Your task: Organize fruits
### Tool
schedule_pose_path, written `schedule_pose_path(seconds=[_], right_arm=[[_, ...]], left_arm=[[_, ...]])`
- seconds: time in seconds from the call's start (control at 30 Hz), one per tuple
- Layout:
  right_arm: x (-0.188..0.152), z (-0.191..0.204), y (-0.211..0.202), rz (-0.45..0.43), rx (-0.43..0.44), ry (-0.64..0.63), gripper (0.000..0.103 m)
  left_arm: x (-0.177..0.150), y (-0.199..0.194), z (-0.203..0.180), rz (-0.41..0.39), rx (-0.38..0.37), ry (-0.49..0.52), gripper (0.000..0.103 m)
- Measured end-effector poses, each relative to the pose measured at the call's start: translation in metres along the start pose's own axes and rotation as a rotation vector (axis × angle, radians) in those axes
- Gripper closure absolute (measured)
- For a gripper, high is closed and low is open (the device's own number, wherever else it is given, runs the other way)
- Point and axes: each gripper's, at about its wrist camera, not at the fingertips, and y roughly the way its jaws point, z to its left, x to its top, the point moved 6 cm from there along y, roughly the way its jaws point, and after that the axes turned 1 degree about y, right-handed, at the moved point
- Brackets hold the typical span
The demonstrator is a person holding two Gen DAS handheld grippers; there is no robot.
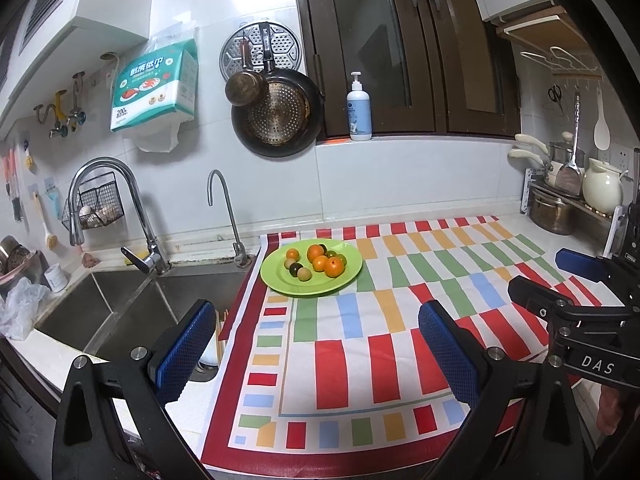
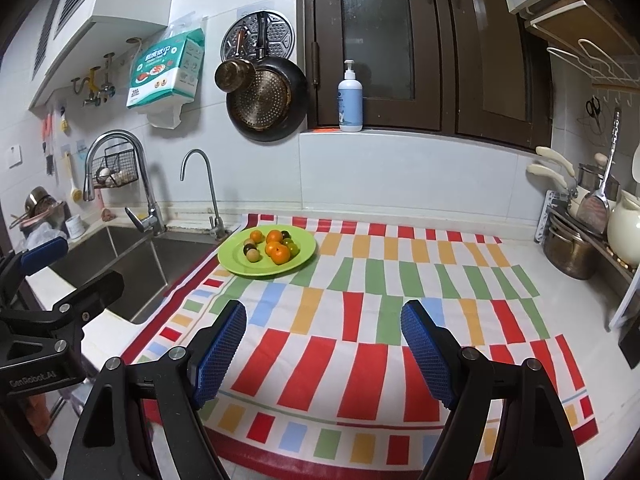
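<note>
A green plate [image 1: 348,255] [image 2: 236,264] sits at the back left of a striped cloth, next to the sink. On it lie several small fruits: oranges [image 1: 334,267] [image 2: 280,255], a dark one [image 1: 296,269] and a tan one [image 1: 304,274] [image 2: 253,255]. My left gripper [image 1: 318,350] hovers open over the cloth's near left part, well short of the plate, with nothing between its blue pads. Over the cloth's near middle, my right gripper [image 2: 324,354] is also open and empty. Each gripper shows at the other view's edge.
The striped cloth [image 1: 400,320] [image 2: 360,320] covers the counter. A steel sink [image 1: 120,304] [image 2: 160,256] with two faucets lies left of the plate. Pots and a cream kettle [image 2: 624,232] crowd a rack at the right. A soap bottle [image 1: 359,108] stands on the window ledge.
</note>
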Motion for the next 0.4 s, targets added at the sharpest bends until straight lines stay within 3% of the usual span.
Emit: schedule_pose_path(seconds=[0.4], right_arm=[[-0.0031, -0.0007, -0.0049, 0.000, 0.012, -0.002, 0.023]], left_arm=[[-0.0023, -0.0039, -0.0035, 0.007, 0.002, -0.004, 0.000]])
